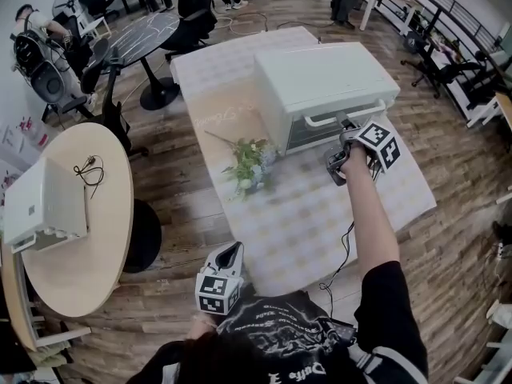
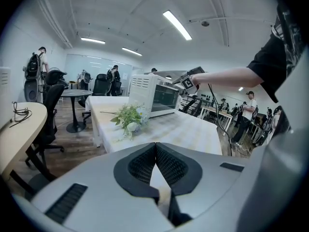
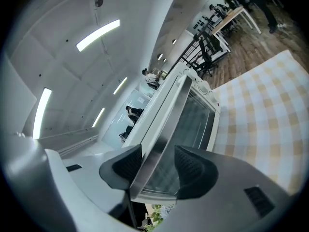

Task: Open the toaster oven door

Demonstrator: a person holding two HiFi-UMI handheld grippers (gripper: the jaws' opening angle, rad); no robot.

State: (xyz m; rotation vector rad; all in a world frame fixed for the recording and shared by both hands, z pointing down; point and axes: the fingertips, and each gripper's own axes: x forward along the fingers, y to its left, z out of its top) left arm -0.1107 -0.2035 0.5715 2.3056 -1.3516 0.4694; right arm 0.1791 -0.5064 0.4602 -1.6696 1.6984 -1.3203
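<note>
- Two grippers are working over a table (image 1: 320,230) with a checked cloth; the right gripper (image 1: 346,131) is reaching out on a stretched arm to the front of the oven (image 1: 320,74).
- The oven is sitting at the table's far end, and its door (image 1: 332,132) is looking shut, upright against the front.
- The right gripper's jaws are standing wide and straddling the door's handle (image 3: 166,124). The bar is running between the two pads, with a clear gap on one side, so they are not clamping it.
- The left gripper (image 1: 231,254) is hanging low by the person's body at the table's near edge, well apart from the oven. Its jaws are meeting at the tips with nothing between them.
- Some flowers (image 1: 252,165) are lying on the cloth, just beside the oven's front corner.
</note>
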